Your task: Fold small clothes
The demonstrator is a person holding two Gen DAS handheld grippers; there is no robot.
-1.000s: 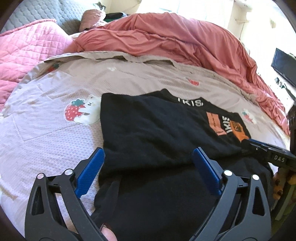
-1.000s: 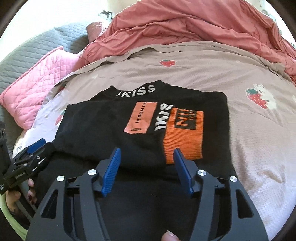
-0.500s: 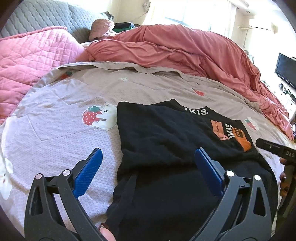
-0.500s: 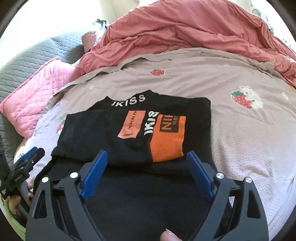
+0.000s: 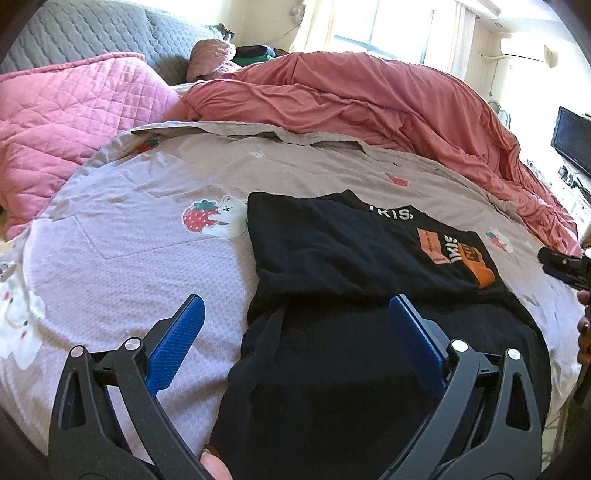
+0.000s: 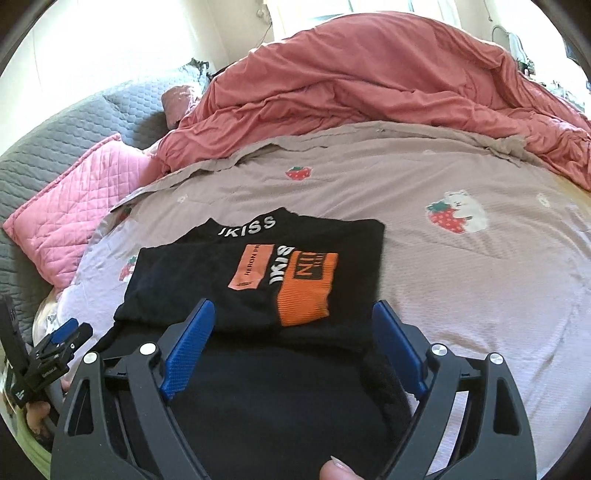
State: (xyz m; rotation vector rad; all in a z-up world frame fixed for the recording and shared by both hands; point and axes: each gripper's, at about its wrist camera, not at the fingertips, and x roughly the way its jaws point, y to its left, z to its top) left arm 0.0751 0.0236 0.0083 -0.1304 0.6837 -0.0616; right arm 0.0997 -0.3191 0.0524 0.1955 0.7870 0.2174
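Note:
A black garment (image 5: 354,266) with white lettering and orange patches lies partly folded on the bed, its upper part folded over the lower part; it also shows in the right wrist view (image 6: 258,280). My left gripper (image 5: 295,325) is open and empty, above the garment's near left edge. My right gripper (image 6: 295,332) is open and empty, above the garment's near part, below the orange patch (image 6: 306,291). The right gripper also shows at the right edge of the left wrist view (image 5: 565,266), and the left gripper at the left edge of the right wrist view (image 6: 59,347).
The garment lies on a mauve bedsheet (image 5: 122,251) printed with strawberries and bears. A rumpled red duvet (image 5: 369,99) lies across the far side. A pink quilted pillow (image 5: 62,122) and a grey headboard (image 5: 74,33) are at the far left. A dark screen (image 5: 572,140) is at the right.
Both grippers have pulled back and up from the garment. The right gripper's jaws have opened wider. The garment lies still.

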